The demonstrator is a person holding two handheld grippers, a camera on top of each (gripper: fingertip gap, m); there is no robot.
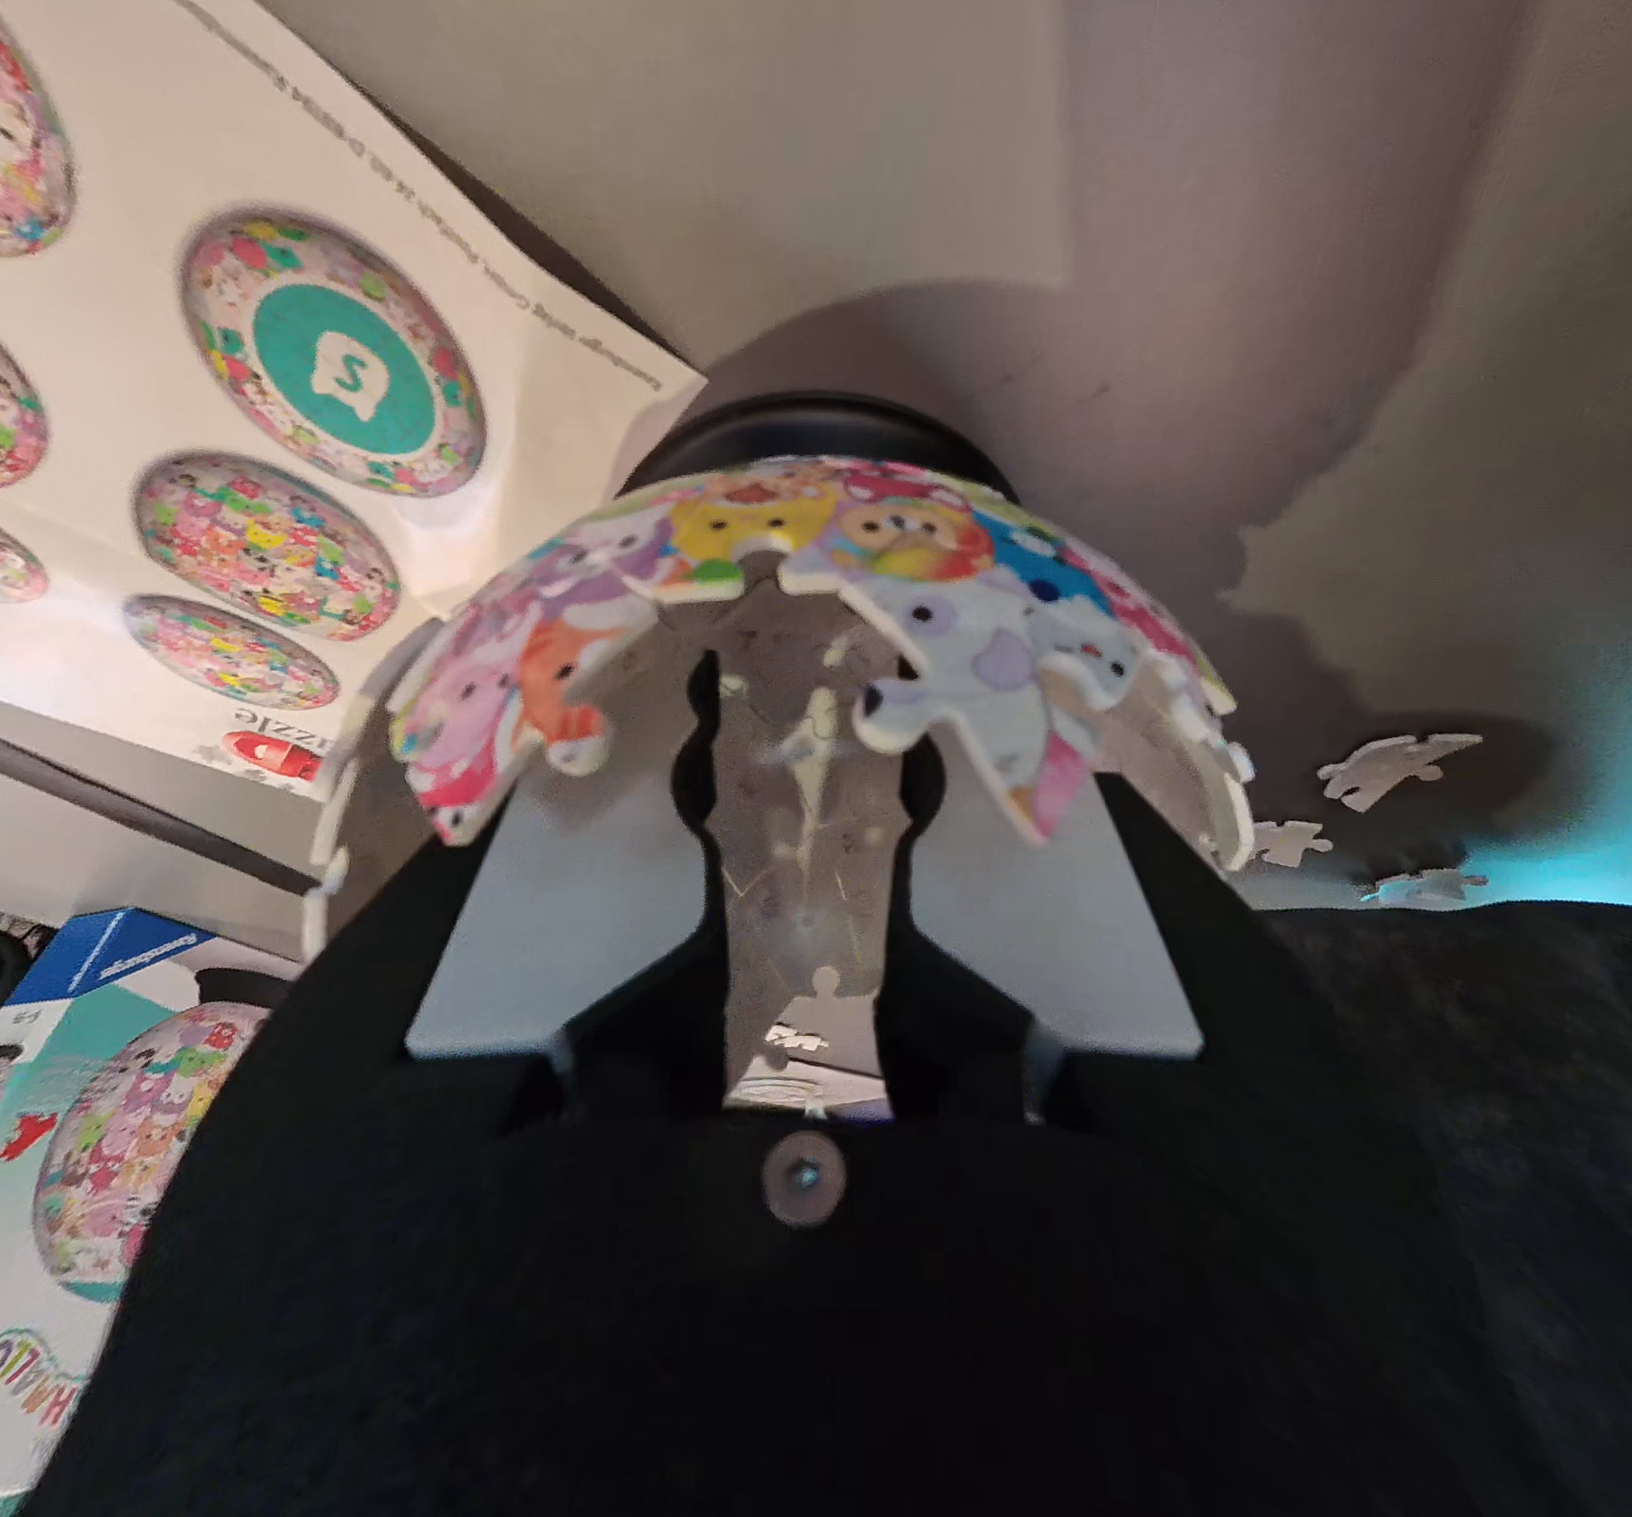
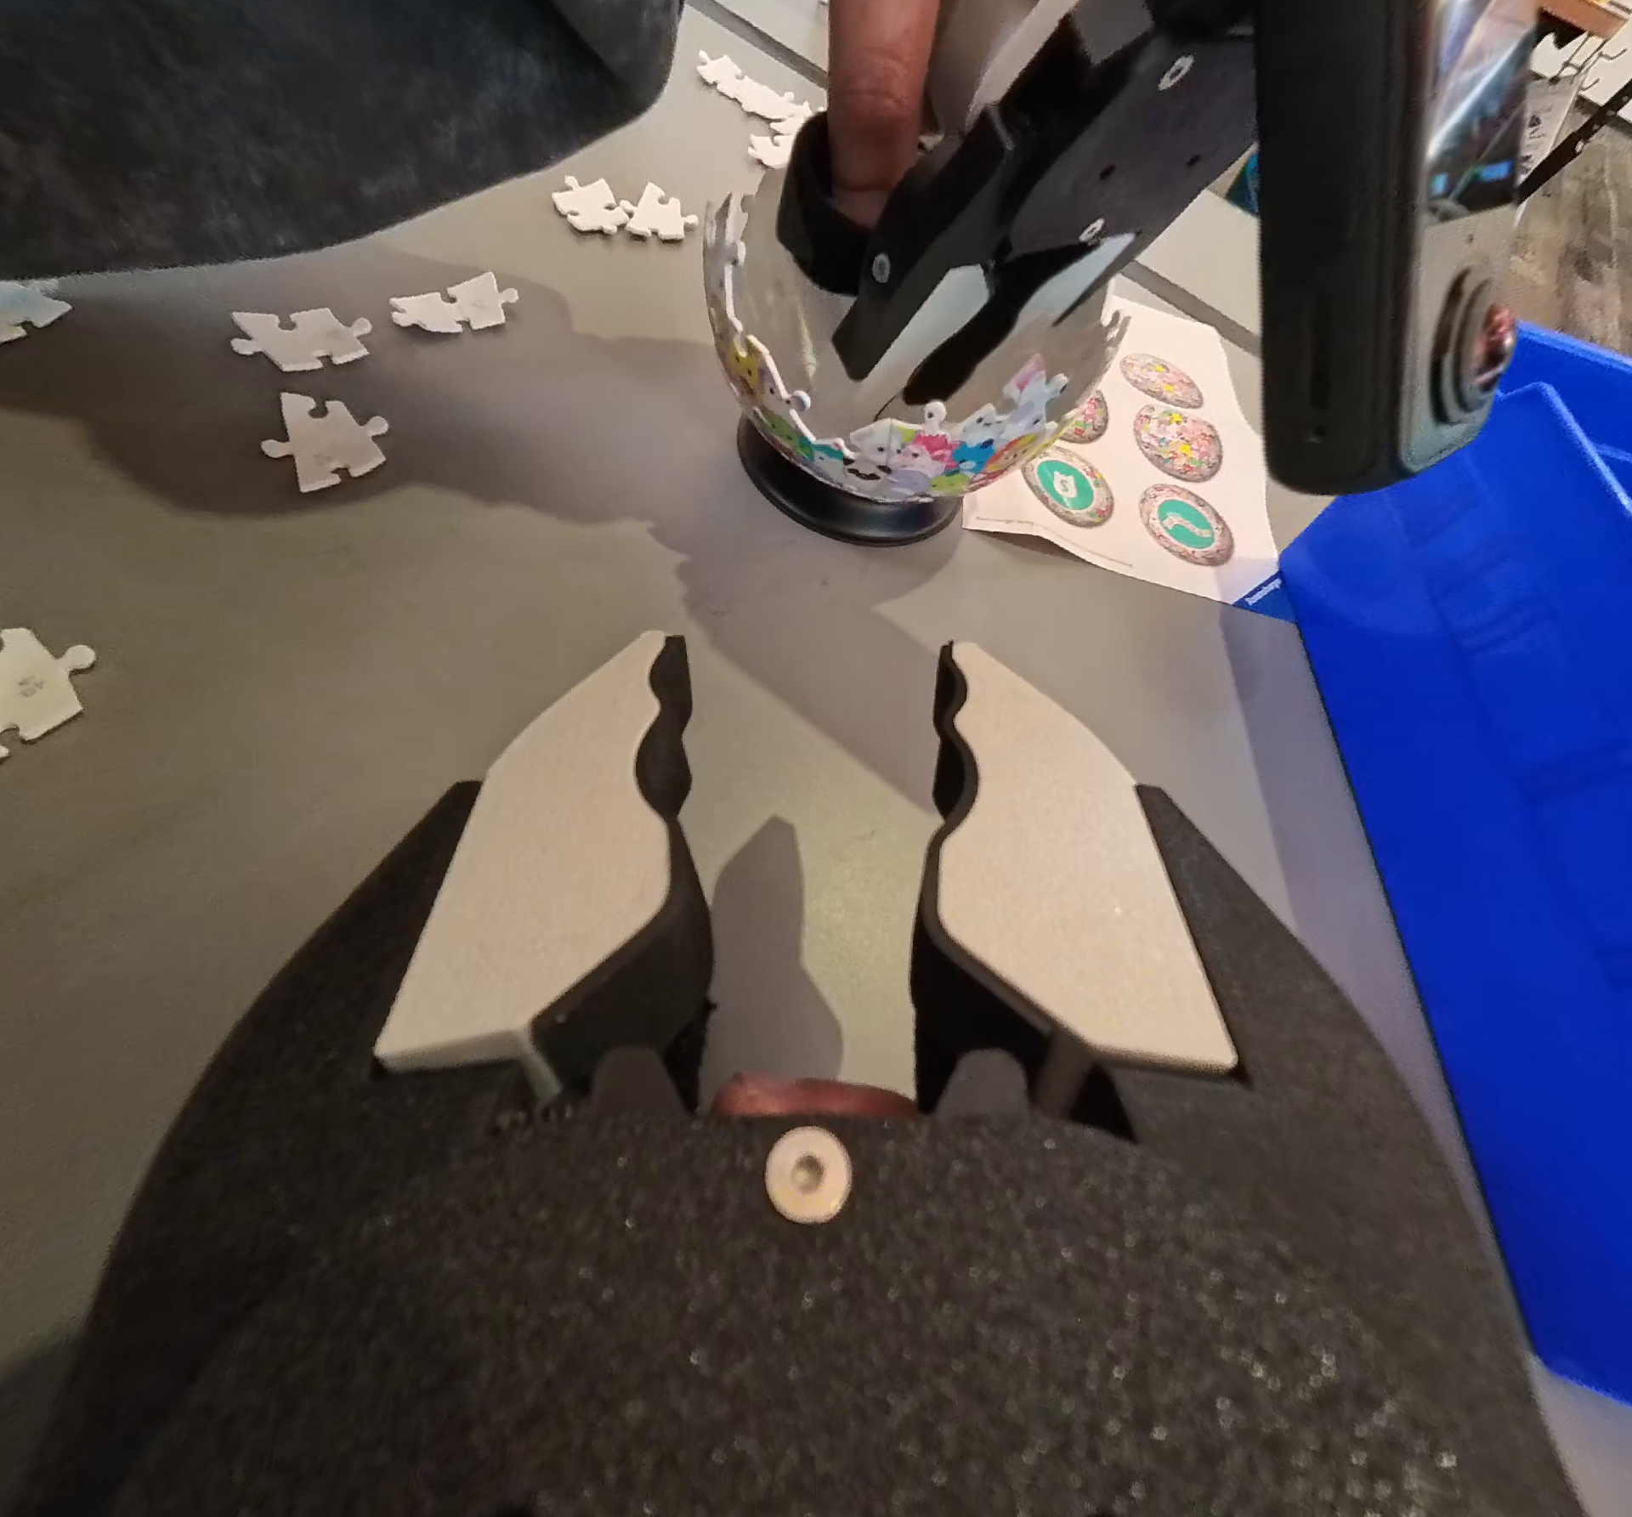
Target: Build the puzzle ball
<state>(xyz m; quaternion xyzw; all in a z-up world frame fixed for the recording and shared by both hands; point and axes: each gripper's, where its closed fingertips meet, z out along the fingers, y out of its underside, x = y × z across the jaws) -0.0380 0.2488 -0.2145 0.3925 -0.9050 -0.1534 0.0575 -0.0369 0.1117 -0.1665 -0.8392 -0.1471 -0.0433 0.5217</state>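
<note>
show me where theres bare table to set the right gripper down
Bare table lies just ahead of the right gripper, bordered by the ball's black stand, the blue bin and loose pieces to the left. Crowded: around the puzzle ball, where the left gripper reaches in, and the instruction sheet.

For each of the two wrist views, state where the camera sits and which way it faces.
Left wrist view: rides the left gripper, tips reaching into the half-built puzzle ball; faces its inner wall, black stand and picture sheet beyond.
Right wrist view: rides the open right gripper above the grey table; faces the ball, loose pieces, blue bin, a hand.
Shared: ball, stand, sheet, left gripper.
</note>
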